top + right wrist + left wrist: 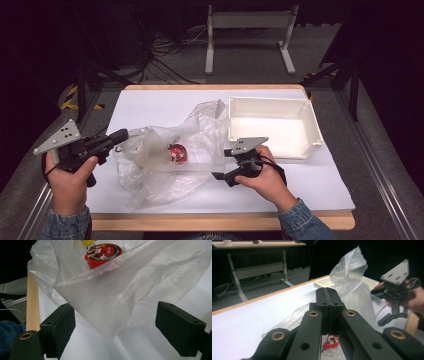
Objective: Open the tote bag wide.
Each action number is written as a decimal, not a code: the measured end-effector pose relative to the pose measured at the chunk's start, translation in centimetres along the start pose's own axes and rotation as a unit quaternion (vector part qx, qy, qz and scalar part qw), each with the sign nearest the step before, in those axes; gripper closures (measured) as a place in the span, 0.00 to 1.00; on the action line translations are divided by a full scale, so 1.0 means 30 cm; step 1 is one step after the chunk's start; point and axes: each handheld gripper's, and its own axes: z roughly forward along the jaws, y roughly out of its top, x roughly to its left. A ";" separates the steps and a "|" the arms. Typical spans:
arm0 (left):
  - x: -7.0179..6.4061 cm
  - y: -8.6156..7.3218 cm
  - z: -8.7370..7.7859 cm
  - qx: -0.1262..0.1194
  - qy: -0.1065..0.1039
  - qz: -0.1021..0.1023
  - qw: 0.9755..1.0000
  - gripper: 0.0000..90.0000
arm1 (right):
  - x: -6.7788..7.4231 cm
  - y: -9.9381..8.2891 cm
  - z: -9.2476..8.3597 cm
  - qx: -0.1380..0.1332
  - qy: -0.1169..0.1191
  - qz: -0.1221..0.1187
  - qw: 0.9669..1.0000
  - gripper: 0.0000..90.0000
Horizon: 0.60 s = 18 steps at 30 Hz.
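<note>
A: Bag (165,160) lay on the counter (150,107), tub (176,152) inside; my left jaws (121,134) pinched its edge shut.

B: Right jaws (218,176)?

A: Wide, straddling film, gripping nothing. A tug might've torn it.

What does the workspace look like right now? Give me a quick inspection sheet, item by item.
Surface: white sheet on a wood-edged table.
Job's things: clear plastic bag lying crumpled at centre; red round tub inside it.
Clutter: empty white bin at the right rear.
Grippers: left gripper shut at the bag's left edge, whether it pinches the film I cannot tell; right gripper open, a bag fold hanging between its jaws, pads not pressing.
Cables: a cable loops at each hand; loose cables on the floor behind the table.
Surroundings: dark room, white table frame on the grey floor behind.
</note>
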 end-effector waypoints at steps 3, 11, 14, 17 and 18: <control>-0.004 -0.009 0.023 0.012 -0.004 0.005 1.000 1.00 | -0.007 0.004 -0.019 0.000 -0.007 -0.002 1.000 0.18; -0.018 -0.044 0.078 0.075 -0.040 0.016 0.996 1.00 | -0.022 0.024 -0.113 -0.019 -0.033 -0.014 0.999 0.19; -0.021 -0.057 0.086 0.090 -0.054 0.021 0.994 1.00 | -0.028 0.026 -0.141 -0.027 -0.039 -0.015 0.999 0.19; -0.026 -0.075 0.097 0.112 -0.069 0.028 0.991 1.00 | -0.033 0.027 -0.160 -0.031 -0.044 -0.014 0.998 0.19; -0.027 -0.081 0.101 0.122 -0.074 0.029 0.989 1.00 | -0.033 0.028 -0.165 -0.033 -0.044 -0.015 0.998 0.19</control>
